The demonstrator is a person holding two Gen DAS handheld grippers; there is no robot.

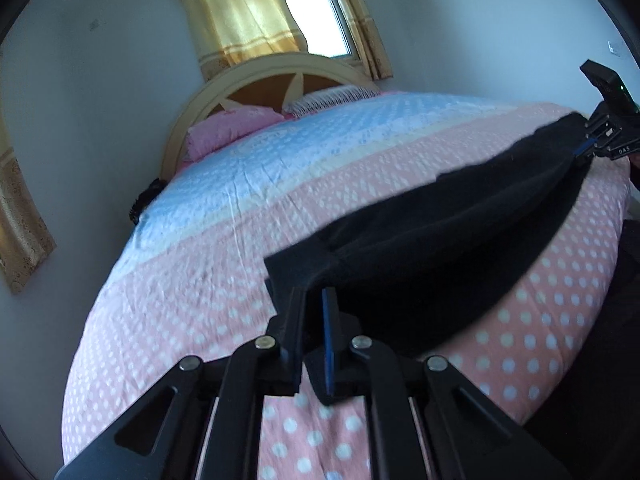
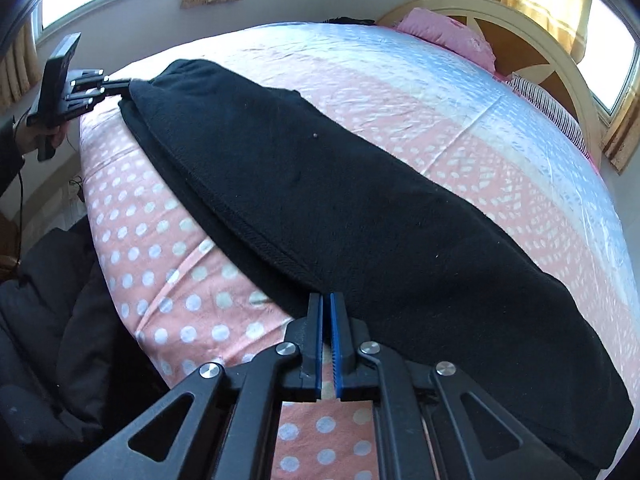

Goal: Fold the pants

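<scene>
Right wrist view: two grippers [image 2: 326,300] [image 2: 120,87] clamp one black pants [image 2: 320,184].

Each wrist view close behind its claw, low over shared bed [image 1: 224,216], facing each other

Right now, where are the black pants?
The black pants lie stretched along the near edge of the bed, on its pink dotted cover, pinched at one end by the left gripper and at the other by the right gripper.
</scene>
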